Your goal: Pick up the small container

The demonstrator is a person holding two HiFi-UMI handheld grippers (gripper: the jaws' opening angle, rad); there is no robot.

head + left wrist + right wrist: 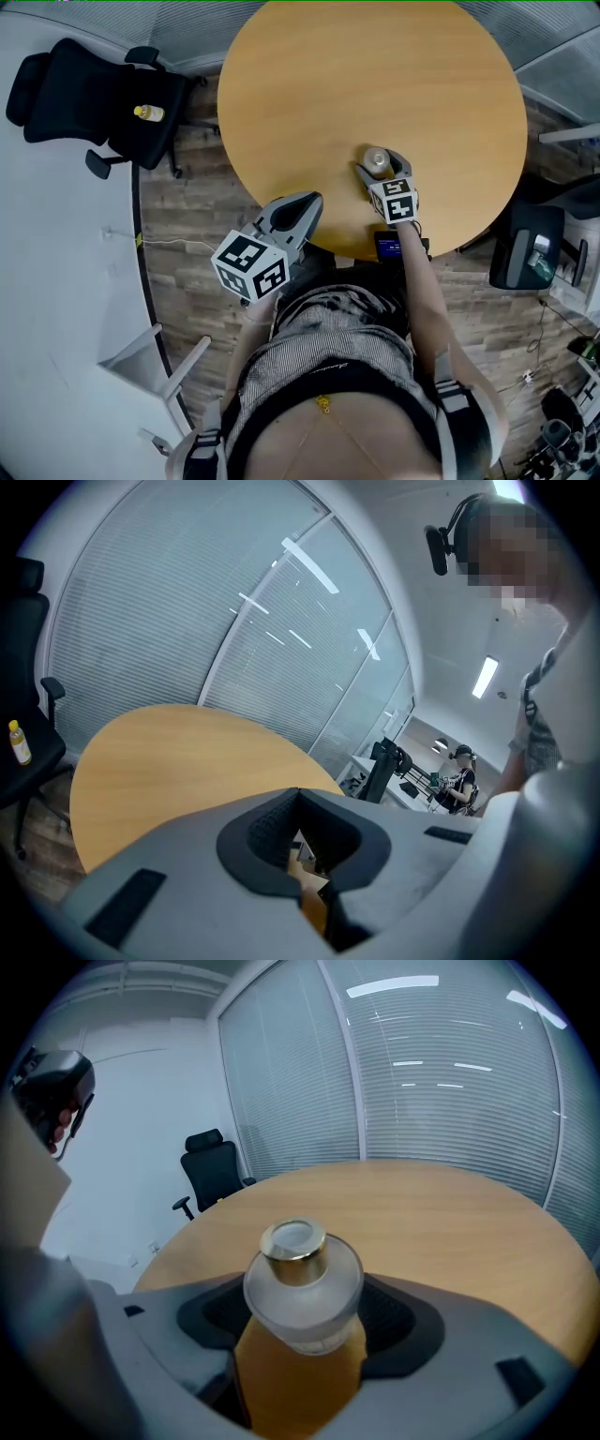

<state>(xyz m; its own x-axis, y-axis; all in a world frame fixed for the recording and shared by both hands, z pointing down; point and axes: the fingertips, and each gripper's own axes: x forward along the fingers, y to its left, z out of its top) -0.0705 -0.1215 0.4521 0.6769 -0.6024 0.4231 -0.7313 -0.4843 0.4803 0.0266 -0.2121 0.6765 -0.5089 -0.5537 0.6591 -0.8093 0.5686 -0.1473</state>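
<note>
"What's on the black office chair [84,94]?"
"A small yellow bottle [148,113], on its seat, left of the round wooden table [375,56]."
"And around them?"
"A wood-plank floor [187,216], a second dark chair [525,246] at the right, and window blinds [187,621] beyond the table."

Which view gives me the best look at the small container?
The right gripper view: the small container fills the centre, frosted body and gold cap clear, standing between the open jaws of the right tool. The head view shows it only small, from above, on the table. The left gripper view does not show it.
</note>
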